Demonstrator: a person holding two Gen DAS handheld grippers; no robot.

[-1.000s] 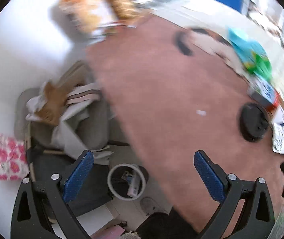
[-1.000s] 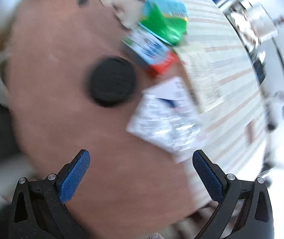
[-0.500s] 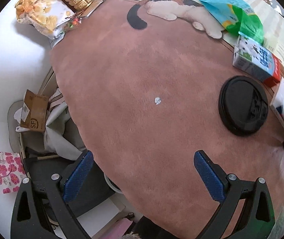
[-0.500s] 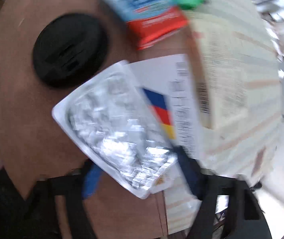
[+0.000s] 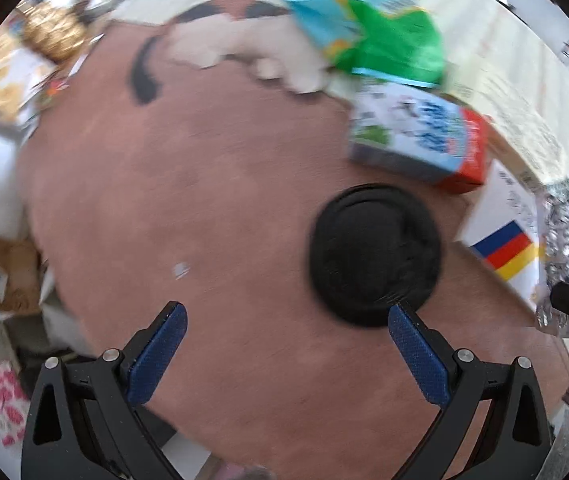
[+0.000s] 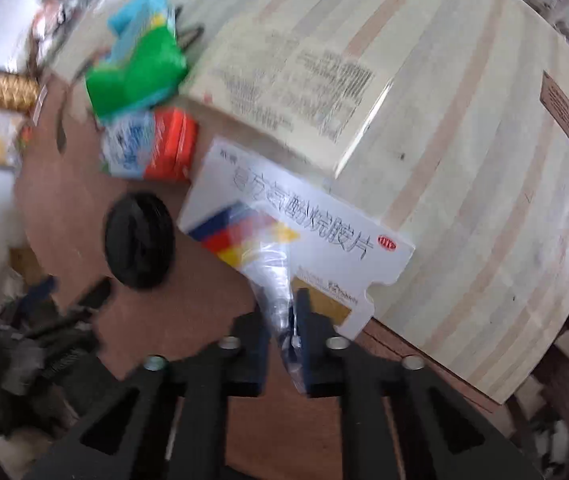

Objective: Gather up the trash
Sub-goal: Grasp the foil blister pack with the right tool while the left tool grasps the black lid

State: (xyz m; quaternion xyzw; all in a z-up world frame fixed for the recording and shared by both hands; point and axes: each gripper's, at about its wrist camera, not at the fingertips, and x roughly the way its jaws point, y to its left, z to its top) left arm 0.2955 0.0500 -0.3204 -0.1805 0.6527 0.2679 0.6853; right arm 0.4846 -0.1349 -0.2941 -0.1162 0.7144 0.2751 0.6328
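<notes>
My right tool (image 6: 284,320) is clenched on the foil blister pack (image 6: 272,276) above the white medicine box (image 6: 324,232), while my left tool (image 5: 284,344) hangs released beside the black lid (image 5: 376,256).

The left wrist view looks down from close above the brown mat (image 5: 212,208), facing toward the striped tabletop (image 5: 496,40) at upper right of its frame. The right wrist view sits farther right, low and near the white medicine box (image 6: 324,236). Both share the black lid (image 5: 376,254) (image 6: 139,240), the milk carton (image 5: 416,136) (image 6: 148,146) and the green bag (image 5: 380,40) (image 6: 136,66).
</notes>
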